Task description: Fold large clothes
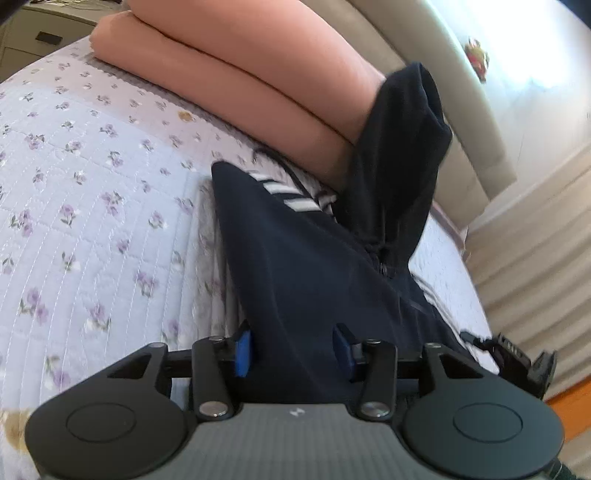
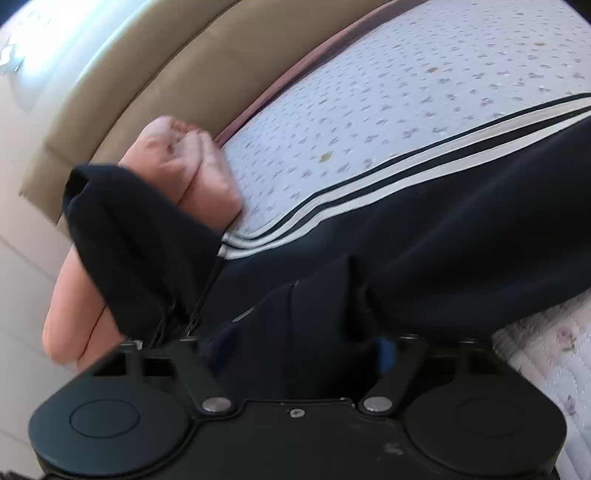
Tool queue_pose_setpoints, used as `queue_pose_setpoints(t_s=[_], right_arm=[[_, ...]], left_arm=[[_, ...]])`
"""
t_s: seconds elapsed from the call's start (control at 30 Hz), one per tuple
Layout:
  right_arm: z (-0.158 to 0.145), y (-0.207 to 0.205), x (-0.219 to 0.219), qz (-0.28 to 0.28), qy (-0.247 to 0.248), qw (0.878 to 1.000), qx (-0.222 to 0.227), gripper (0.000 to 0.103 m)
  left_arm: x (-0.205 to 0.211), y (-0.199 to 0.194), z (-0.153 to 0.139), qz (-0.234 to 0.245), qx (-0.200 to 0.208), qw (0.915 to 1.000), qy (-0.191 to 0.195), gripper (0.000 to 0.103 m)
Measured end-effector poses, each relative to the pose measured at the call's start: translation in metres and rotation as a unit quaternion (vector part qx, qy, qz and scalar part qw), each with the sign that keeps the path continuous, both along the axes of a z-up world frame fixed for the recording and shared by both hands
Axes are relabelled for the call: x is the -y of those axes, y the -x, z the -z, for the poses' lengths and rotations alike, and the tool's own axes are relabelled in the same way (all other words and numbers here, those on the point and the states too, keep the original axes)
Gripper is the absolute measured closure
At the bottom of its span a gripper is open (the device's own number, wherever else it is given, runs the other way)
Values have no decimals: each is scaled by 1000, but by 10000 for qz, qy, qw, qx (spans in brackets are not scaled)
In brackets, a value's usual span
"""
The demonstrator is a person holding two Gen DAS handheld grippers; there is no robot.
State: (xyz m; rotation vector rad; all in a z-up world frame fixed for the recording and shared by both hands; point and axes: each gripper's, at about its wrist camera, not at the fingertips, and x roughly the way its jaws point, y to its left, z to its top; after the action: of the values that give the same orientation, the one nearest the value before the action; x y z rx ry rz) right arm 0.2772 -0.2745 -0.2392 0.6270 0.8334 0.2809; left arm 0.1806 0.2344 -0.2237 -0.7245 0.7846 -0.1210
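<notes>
A dark navy track jacket with white stripes (image 1: 303, 258) lies on the floral bedspread (image 1: 92, 192), its hood draped up against a folded pink blanket (image 1: 236, 70). My left gripper (image 1: 293, 354) has its blue pads on either side of a raised fold of the jacket. In the right wrist view the jacket (image 2: 443, 236) fills the middle, a striped sleeve running to the right. My right gripper (image 2: 299, 354) has jacket cloth bunched between its blue pads. The other gripper shows at the bed's right edge in the left wrist view (image 1: 517, 358).
A beige padded headboard (image 2: 147, 92) runs behind the blanket. A bedside cabinet (image 1: 40, 33) stands at the far left. A wooden floor (image 1: 572, 398) and pale curtain lie past the bed's right edge.
</notes>
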Motion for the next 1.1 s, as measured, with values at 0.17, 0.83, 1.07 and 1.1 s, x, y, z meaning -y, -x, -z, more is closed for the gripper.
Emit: queue_pose_setpoints(t_s=[0.17,0.83,1.07,1.1], right_arm=[[-4,-2,-15,-153,300,9994,-18,91],[-14,11,45,233,-218,9966,-759,16],[-12,30,147,801,-163,9915,-1013,17],[-8,32,162,959,-152,9901,-1013,17]], left_arm=[[10,5,-15,89,-261,9985,-481,96],[18,6,-45,-439,-1401,9826,-1135,21],[42,-10,-72,-554,-1458,9842,-843,20],[47,-13,-75,-546,-1432,9848,-820,20]])
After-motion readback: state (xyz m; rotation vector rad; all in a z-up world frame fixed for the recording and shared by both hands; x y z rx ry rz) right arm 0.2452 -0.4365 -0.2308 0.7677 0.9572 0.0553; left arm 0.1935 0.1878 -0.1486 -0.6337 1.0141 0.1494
